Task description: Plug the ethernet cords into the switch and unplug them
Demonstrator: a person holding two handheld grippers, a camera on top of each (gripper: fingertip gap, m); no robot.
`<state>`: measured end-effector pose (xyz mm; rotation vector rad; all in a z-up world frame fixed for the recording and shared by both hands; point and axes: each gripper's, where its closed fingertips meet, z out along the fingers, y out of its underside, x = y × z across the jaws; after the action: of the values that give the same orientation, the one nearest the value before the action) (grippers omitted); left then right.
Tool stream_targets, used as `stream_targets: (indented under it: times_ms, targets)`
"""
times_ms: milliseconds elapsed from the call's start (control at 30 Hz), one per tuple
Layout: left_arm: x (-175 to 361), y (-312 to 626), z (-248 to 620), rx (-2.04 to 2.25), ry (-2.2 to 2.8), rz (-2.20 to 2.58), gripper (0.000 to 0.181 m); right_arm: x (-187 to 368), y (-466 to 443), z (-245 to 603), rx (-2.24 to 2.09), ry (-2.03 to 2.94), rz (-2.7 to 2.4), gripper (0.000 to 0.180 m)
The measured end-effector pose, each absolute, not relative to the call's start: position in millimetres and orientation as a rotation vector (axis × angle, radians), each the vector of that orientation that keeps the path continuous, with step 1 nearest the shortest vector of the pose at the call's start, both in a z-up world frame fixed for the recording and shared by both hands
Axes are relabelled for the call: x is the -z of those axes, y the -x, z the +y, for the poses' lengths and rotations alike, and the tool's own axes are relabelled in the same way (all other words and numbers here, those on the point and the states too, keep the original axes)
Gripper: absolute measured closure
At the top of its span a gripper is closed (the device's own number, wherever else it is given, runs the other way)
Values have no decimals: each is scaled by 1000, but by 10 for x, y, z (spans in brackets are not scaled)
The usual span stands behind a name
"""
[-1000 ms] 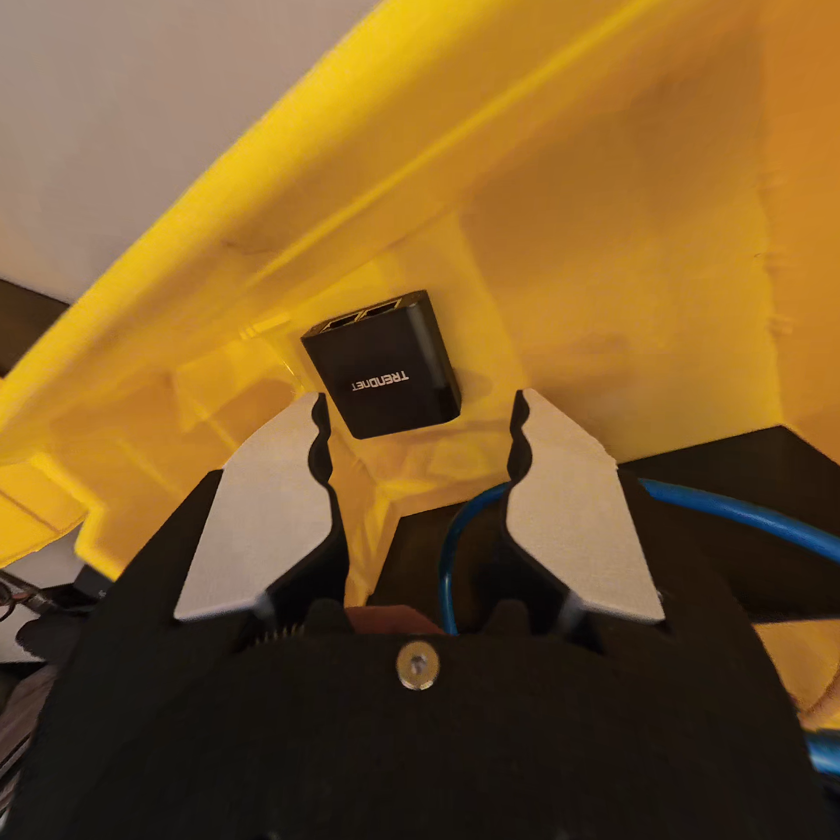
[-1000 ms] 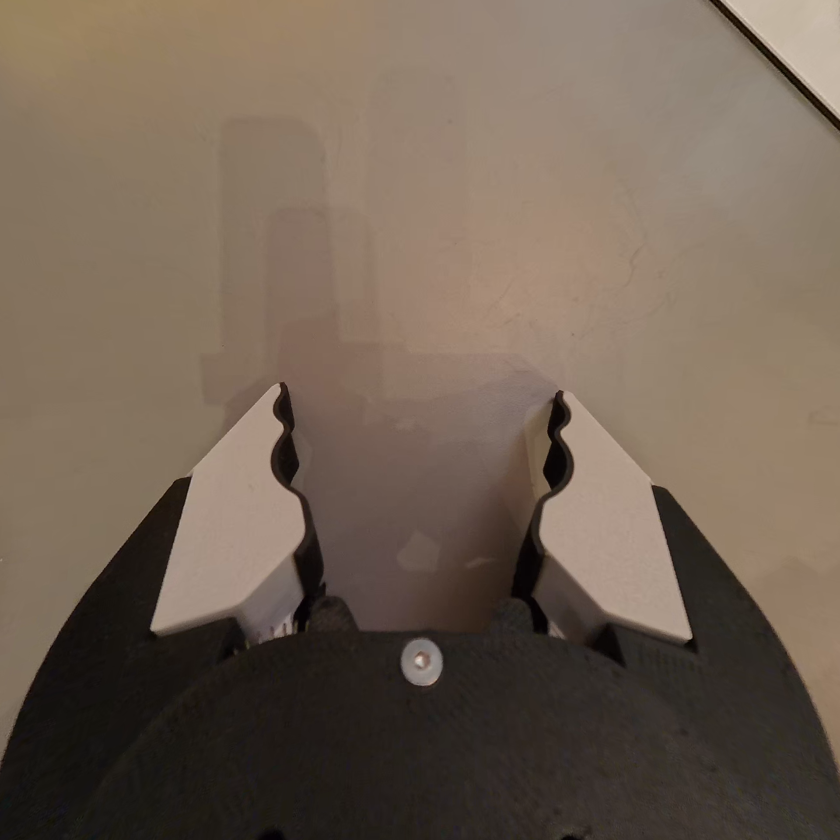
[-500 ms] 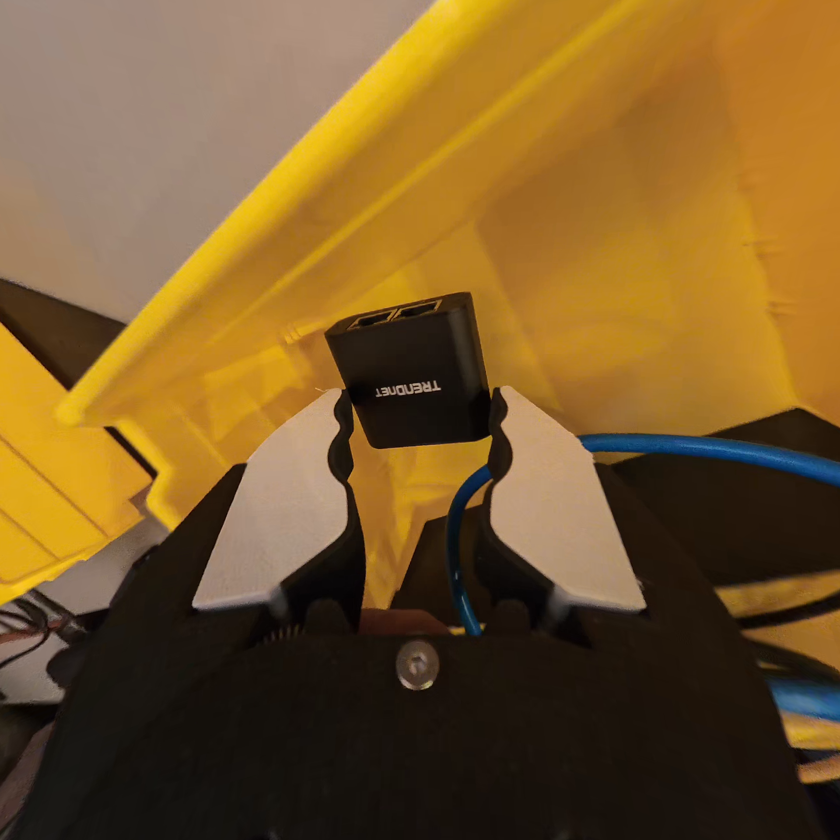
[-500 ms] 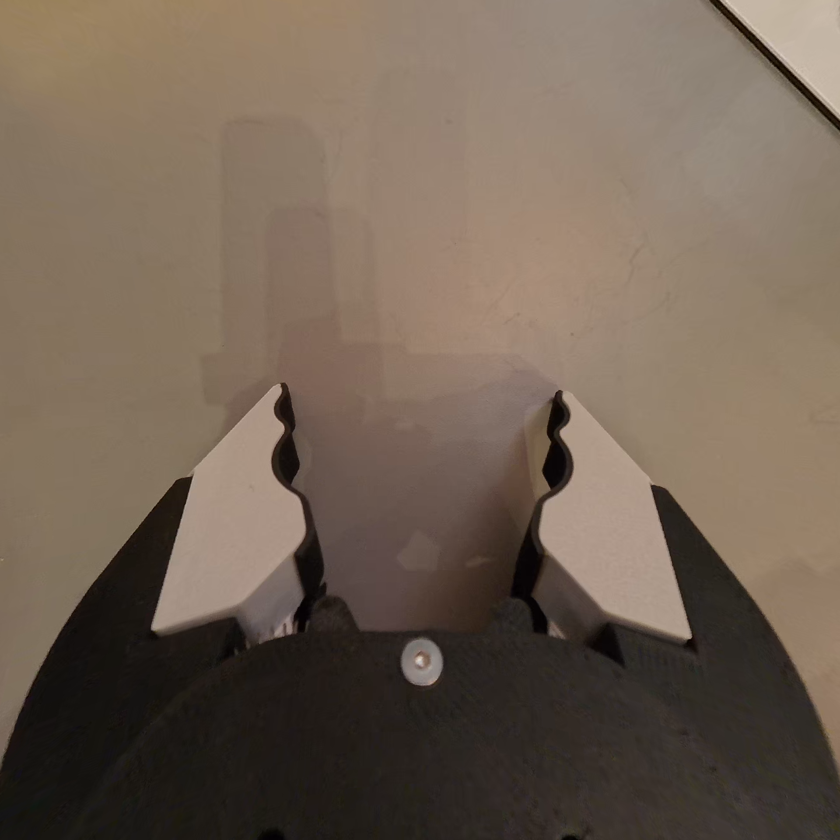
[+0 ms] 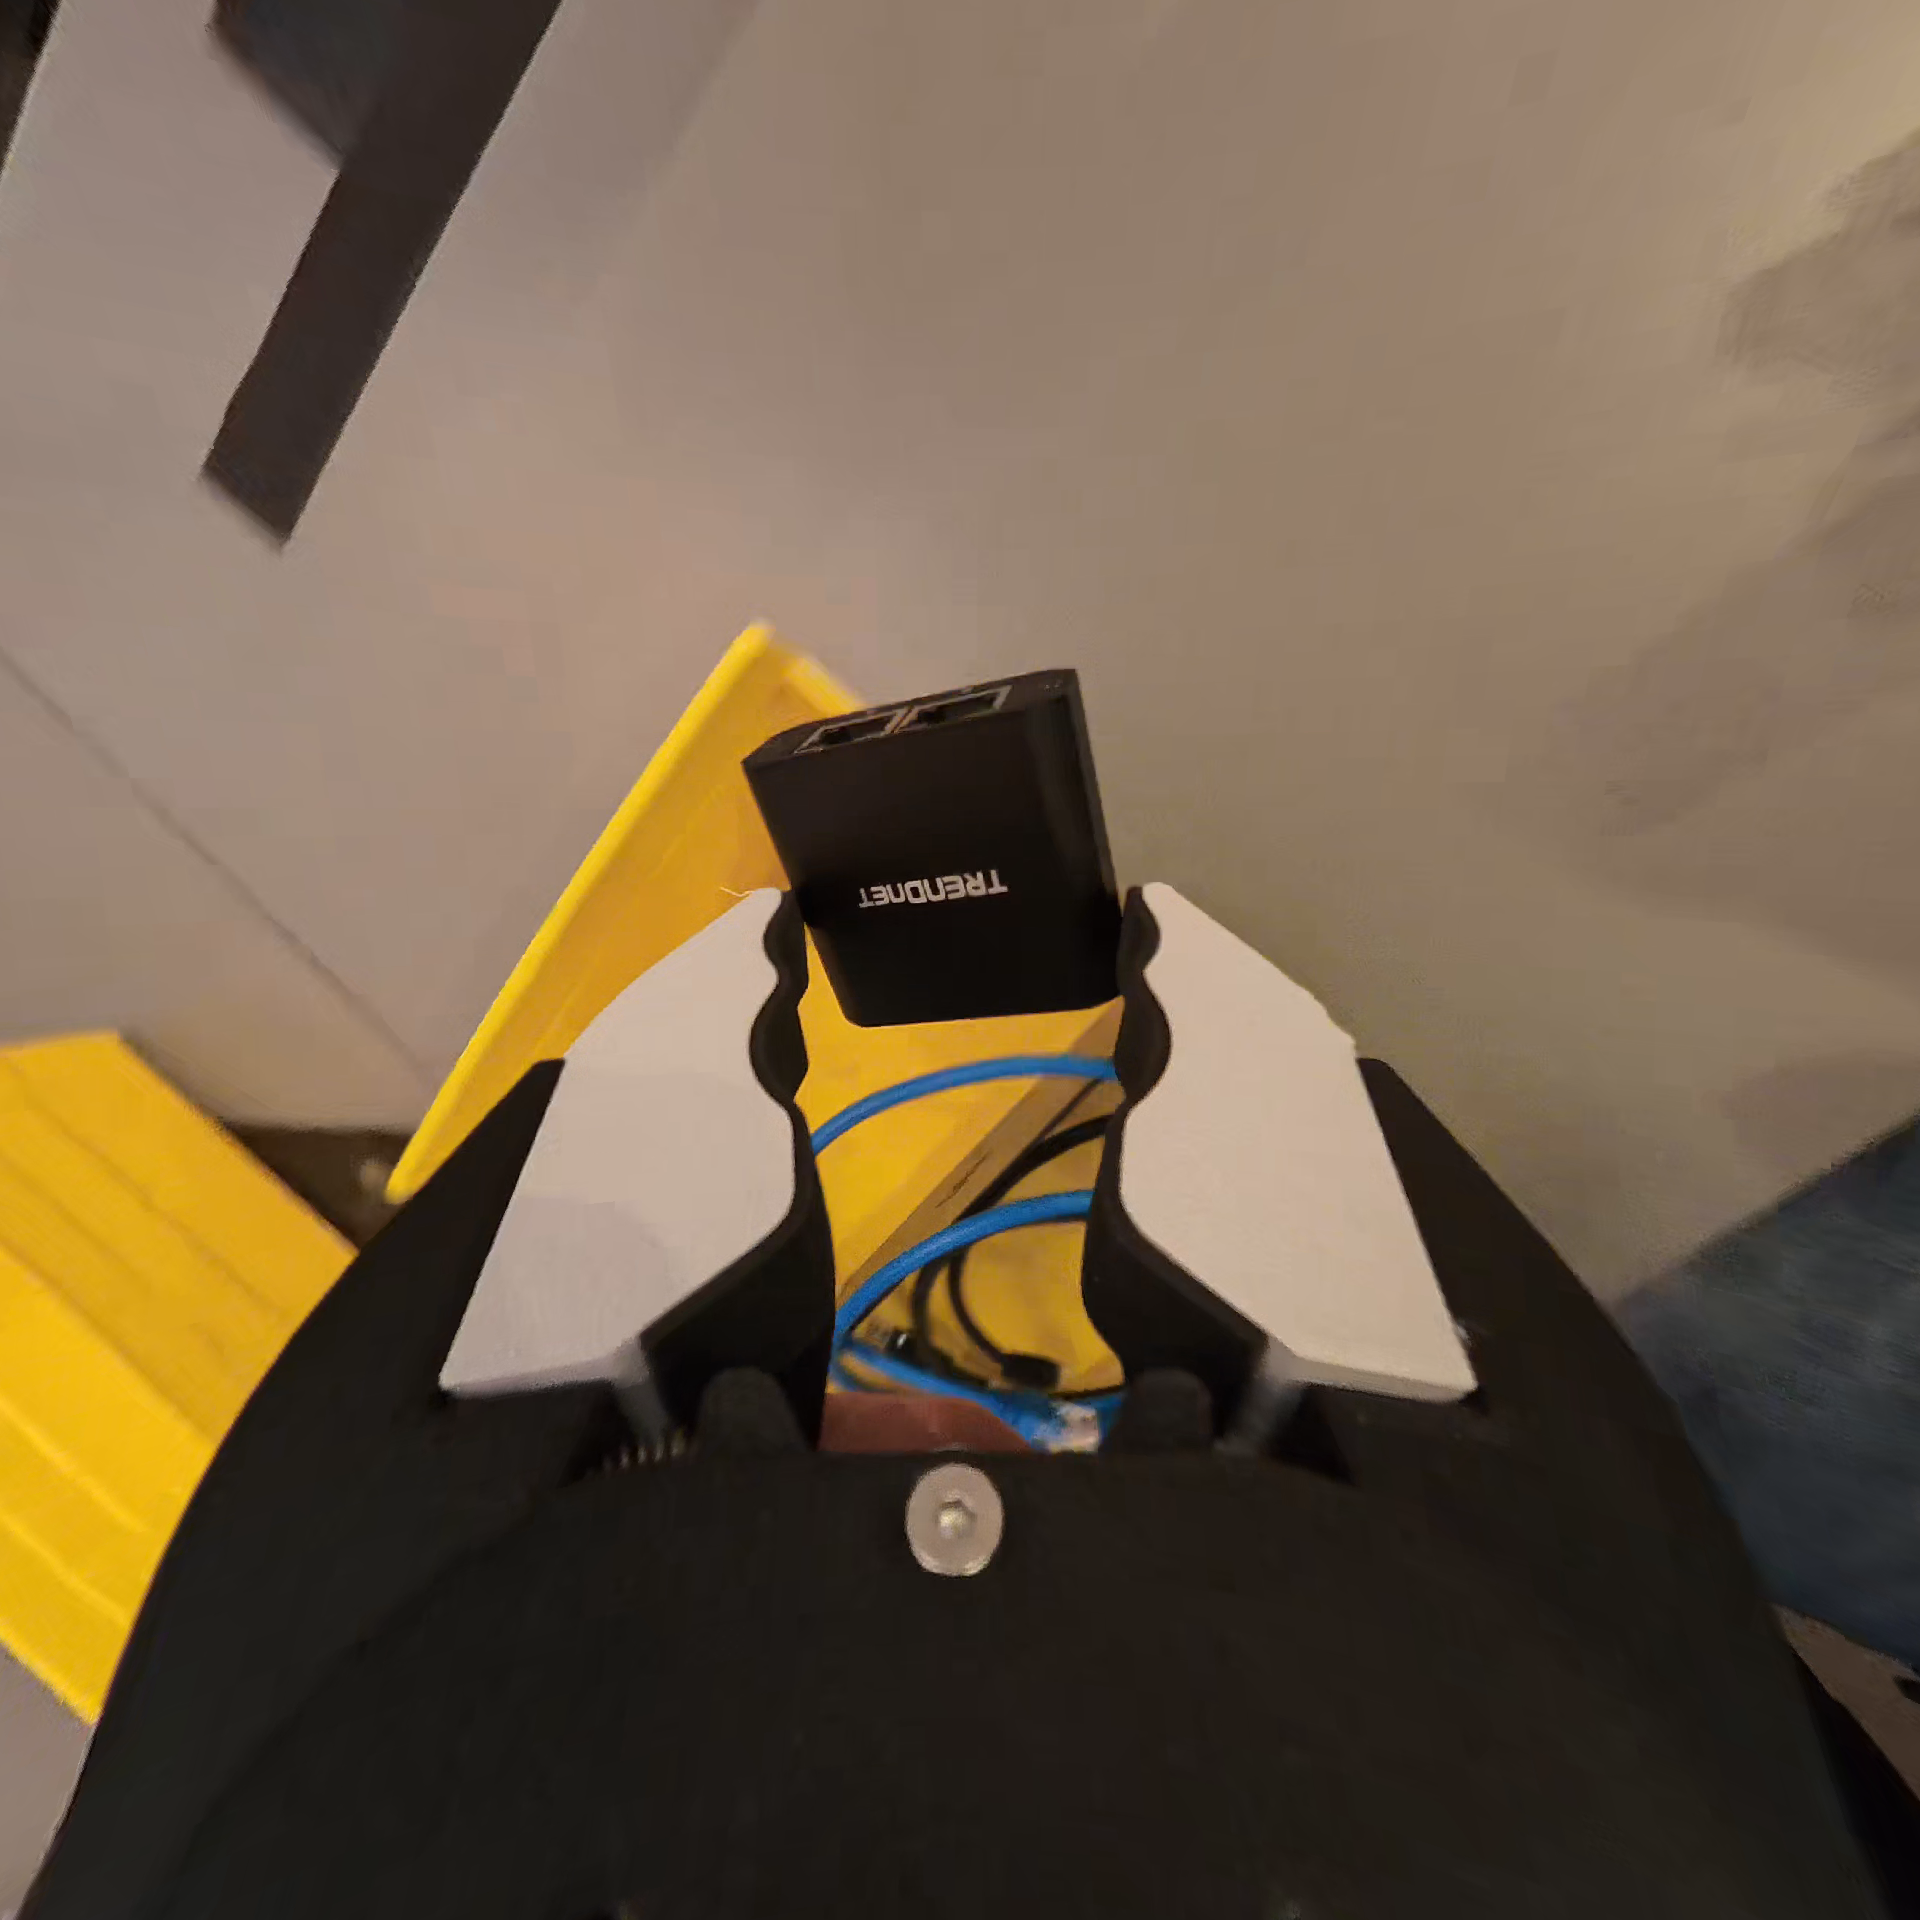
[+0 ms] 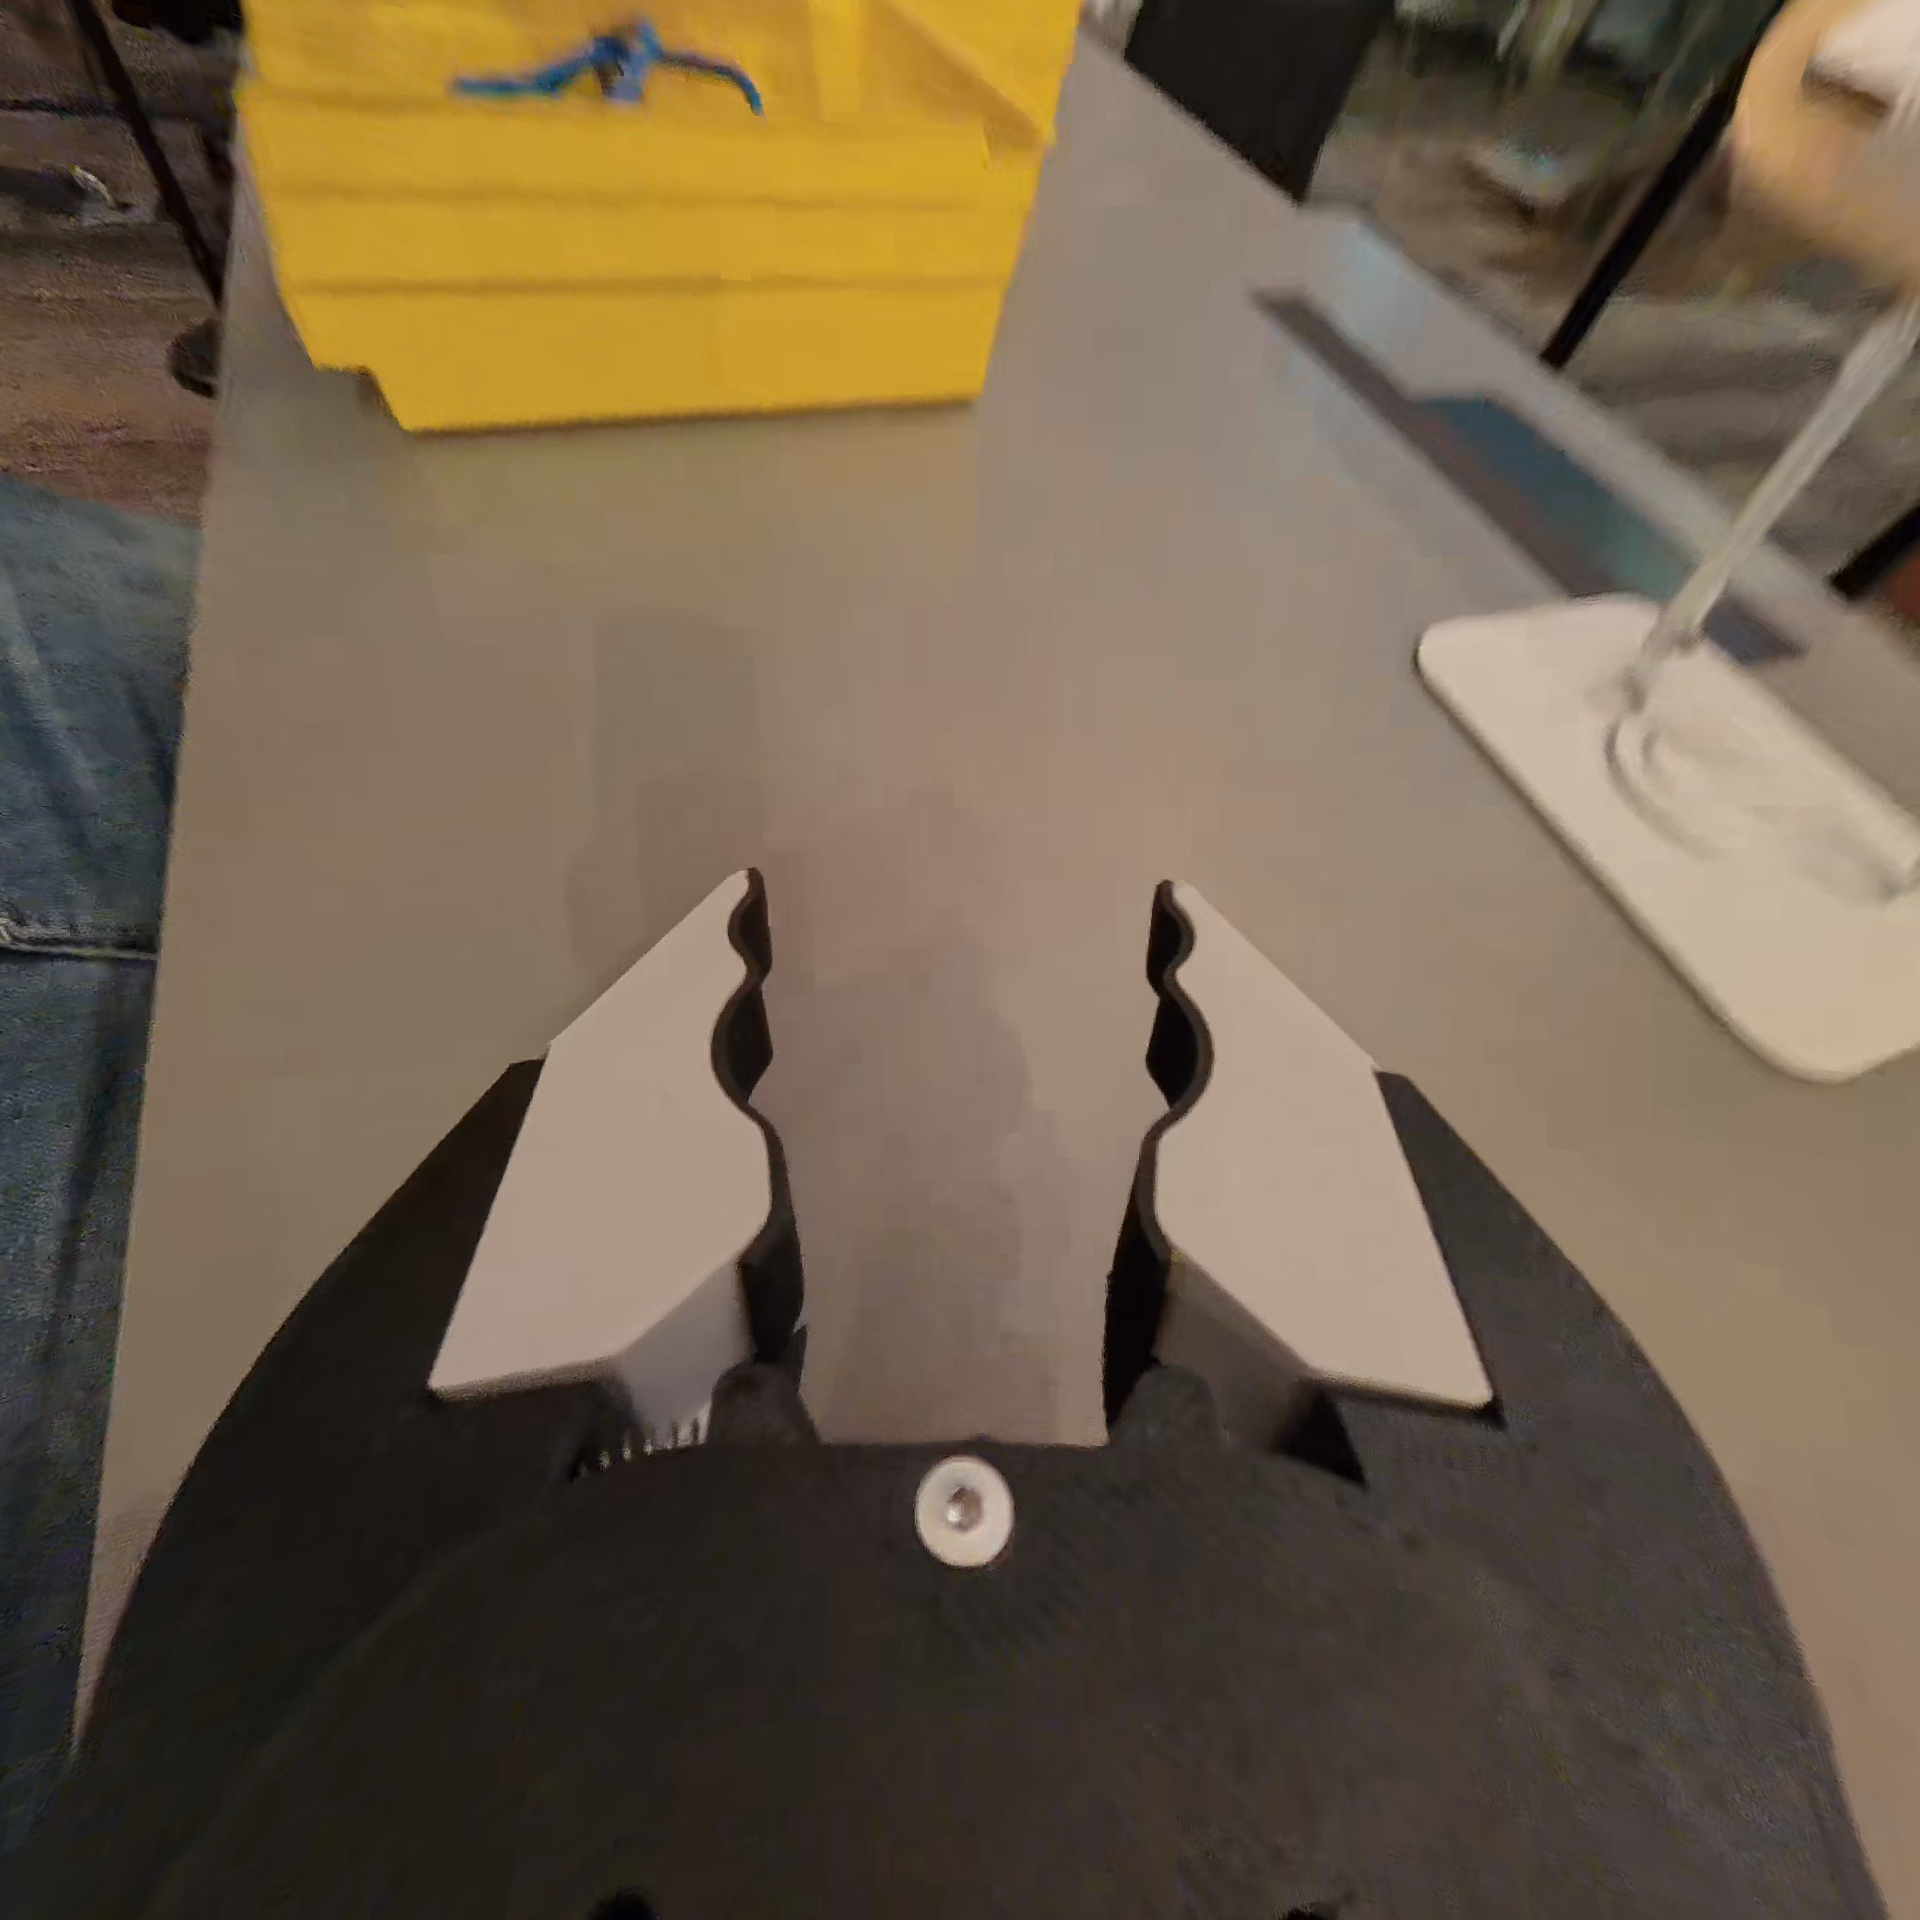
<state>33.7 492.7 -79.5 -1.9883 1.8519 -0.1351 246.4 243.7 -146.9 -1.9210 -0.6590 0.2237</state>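
Observation:
My left gripper [image 5: 956,914] is shut on a small black switch [image 5: 935,831], held up above the yellow bin [image 5: 644,883], its two ports facing away from me. Blue ethernet cords [image 5: 935,1226] and thin black cables lie in the bin below, seen between my fingers. My right gripper [image 6: 956,883] is open and empty above the grey table [image 6: 520,675]. In the right wrist view the yellow bin [image 6: 644,260] stands at the far end of the table with a blue cord [image 6: 603,73] in it.
A white stand base [image 6: 1683,810] with a clear rod sits on the table at the right. A person's blue jeans [image 6: 73,831] show at the left table edge. A second yellow part [image 5: 125,1299] lies at the left in the left wrist view. About 35 cm separates my left fingertips from my right.
My left gripper closed on the switch and lifted it out of the bin. My right gripper tilted up from the bare table, so the bin and stand now show.

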Motion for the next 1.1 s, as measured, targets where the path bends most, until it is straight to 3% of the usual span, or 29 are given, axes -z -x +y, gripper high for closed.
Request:
stream_targets:
  times_ms: [267,467,600,667,1100]
  targets:
    - [839,-1420,3407,299,1513,2300,123,768,-1994,2492,-347,1700,-770,102]
    - [1047,-1744,2680,309,1236,2497,123,817,-1903,2459,-431,1667,-814,101]
    - [1084,-1812,2464,313,1144,2556,123,905,-1856,2383,-561,1666,-823,112]
    - [1086,-1822,2424,307,1108,2568,123,890,-1901,2373,-589,1651,-797,126]
    - [1023,-1860,2343,369,1093,2546,124,928,-1915,2325,-706,1630,-764,125]
